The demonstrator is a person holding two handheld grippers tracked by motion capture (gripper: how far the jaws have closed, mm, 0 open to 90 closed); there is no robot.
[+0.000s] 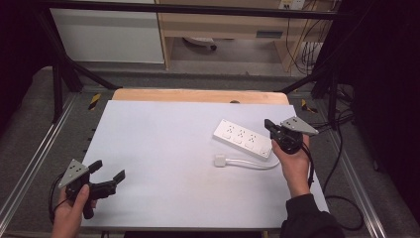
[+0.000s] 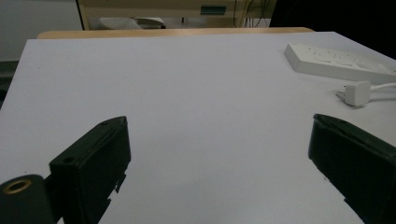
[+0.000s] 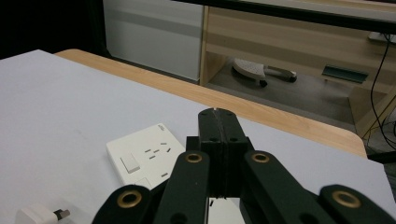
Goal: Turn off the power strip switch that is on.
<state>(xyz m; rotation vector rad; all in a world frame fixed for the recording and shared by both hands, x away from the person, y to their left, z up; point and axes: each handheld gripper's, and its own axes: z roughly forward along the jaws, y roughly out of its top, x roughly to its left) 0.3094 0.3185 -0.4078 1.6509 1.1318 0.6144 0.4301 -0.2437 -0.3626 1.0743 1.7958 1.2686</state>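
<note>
A white power strip lies at the right of the white table top, also visible as the power strip and power strip. Its white cord ends in a white plug lying loose in front of it, the plug and plug. My right gripper hovers over the strip's right end, jaws pressed together with nothing between them, right gripper. My left gripper sits near the front left corner, jaws spread wide and empty, left gripper.
A wooden table edge runs behind the white top. A black frame surrounds the table, with cables trailing at the right. Cabinets stand beyond.
</note>
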